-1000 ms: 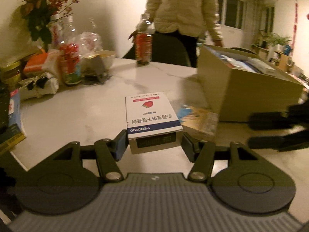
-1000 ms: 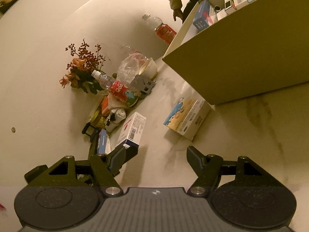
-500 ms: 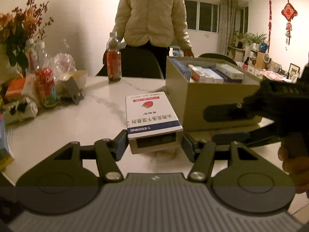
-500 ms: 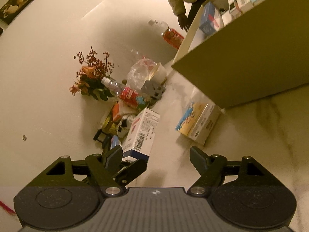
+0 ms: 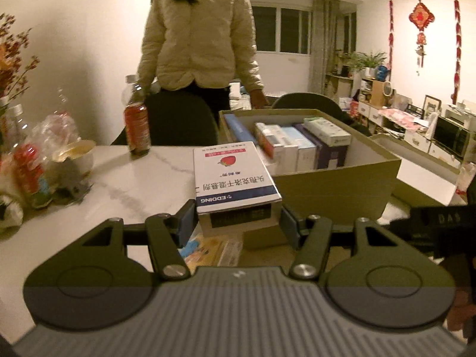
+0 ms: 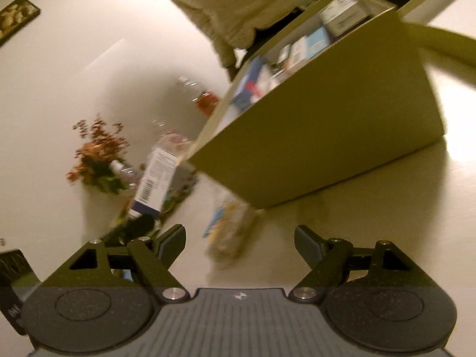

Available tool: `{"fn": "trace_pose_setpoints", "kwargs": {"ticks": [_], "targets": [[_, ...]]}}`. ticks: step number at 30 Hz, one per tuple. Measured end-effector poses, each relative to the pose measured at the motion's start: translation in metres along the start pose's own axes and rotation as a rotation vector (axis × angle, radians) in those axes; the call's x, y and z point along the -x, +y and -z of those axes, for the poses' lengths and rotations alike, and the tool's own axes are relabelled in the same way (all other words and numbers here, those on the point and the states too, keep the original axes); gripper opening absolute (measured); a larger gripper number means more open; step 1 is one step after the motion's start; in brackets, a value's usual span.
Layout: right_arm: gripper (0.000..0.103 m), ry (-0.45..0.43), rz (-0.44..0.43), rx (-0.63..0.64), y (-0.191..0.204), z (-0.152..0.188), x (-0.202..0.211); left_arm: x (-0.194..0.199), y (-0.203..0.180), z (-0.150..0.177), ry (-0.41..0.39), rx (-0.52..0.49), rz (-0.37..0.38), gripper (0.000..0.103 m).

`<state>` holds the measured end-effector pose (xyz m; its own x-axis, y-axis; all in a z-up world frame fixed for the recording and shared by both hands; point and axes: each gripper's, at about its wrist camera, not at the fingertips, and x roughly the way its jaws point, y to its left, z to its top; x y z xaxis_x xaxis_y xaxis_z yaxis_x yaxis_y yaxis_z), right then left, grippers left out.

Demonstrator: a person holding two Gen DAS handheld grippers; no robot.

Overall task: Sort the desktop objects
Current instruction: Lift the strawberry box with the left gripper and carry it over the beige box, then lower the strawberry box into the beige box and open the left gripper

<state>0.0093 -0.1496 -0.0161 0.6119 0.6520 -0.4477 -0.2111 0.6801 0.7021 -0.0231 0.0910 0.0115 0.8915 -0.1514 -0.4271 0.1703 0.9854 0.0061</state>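
so the left gripper (image 5: 238, 223), clamped on the white medicine box (image 5: 235, 184), is now lifting it up toward the cardboard box (image 5: 336, 184), looks headed inside, while the right gripper (image 6: 239, 238) is hanging open nearby.

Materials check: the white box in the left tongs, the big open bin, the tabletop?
White box: thin printed card, slightly glossy, with crisp folded edges. Open bin: matte tan cardboard or paperboard, walls thin at the rim. Tabletop: glossy white with grey veins; marble or an imitation, which one cannot be told.
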Motion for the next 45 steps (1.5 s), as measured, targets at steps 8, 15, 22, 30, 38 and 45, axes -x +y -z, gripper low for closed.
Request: {"fn": "trace_pose_setpoints", "kwargs": {"ticks": [8, 15, 22, 30, 38, 45], "targets": [[0.093, -0.058, 0.041, -0.063, -0.028, -0.003, 0.016, -0.036, -0.019, -0.028, 0.025, -0.013, 0.069, 0.058], [0.097, -0.088, 0.07, -0.107, -0.046, -0.006, 0.025, -0.072, -0.032, -0.059, 0.062, -0.013, 0.138, 0.058], [0.097, -0.113, 0.098, -0.131, -0.059, -0.009, 0.041, -0.111, -0.047, -0.086, 0.129, -0.035, 0.193, 0.058], [0.097, -0.14, 0.136, -0.16, -0.066, -0.01, 0.055, -0.158, -0.058, -0.102, 0.235, -0.03, 0.224, 0.058], [0.097, -0.149, 0.152, -0.179, -0.073, -0.013, 0.061, -0.191, -0.071, -0.11, 0.304, -0.071, 0.192, 0.058], [0.097, -0.147, 0.153, -0.183, -0.078, -0.019, 0.057, -0.217, -0.074, -0.116, 0.317, -0.078, 0.137, 0.058]]}}
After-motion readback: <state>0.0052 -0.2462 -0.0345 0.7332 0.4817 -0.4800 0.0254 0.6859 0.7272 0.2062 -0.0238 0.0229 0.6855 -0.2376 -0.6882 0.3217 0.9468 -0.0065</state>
